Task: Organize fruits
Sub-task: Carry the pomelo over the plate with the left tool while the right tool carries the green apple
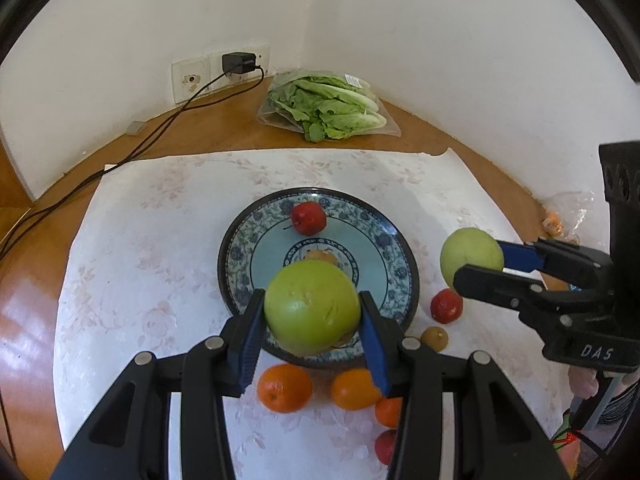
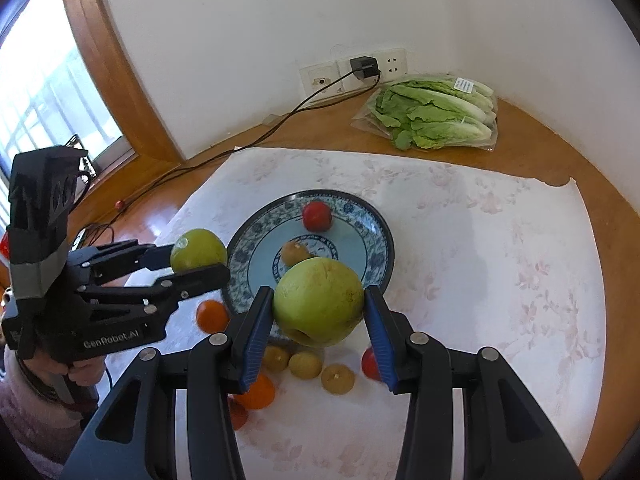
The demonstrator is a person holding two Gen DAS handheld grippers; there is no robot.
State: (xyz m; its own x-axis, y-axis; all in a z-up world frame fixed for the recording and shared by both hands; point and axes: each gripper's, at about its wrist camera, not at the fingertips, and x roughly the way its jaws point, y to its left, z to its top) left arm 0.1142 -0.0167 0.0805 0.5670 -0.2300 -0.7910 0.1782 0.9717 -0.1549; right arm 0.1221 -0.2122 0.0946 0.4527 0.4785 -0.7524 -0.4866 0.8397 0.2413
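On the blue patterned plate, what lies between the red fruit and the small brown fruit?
Nothing: between red fruit and small brown fruit, right wrist view shows only bare blue patterned plate.

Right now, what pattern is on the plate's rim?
Blue floral on white, dark edge, on the plate; clearest in the left wrist view.

left gripper: black angular frame, blue ribbed pads, silver round screw heads, white "GenRobot.AI" lettering on its side
right gripper: same black frame, blue pads, silver screws, white "DAS" marking
sleeve: pale pink, fuzzy knit
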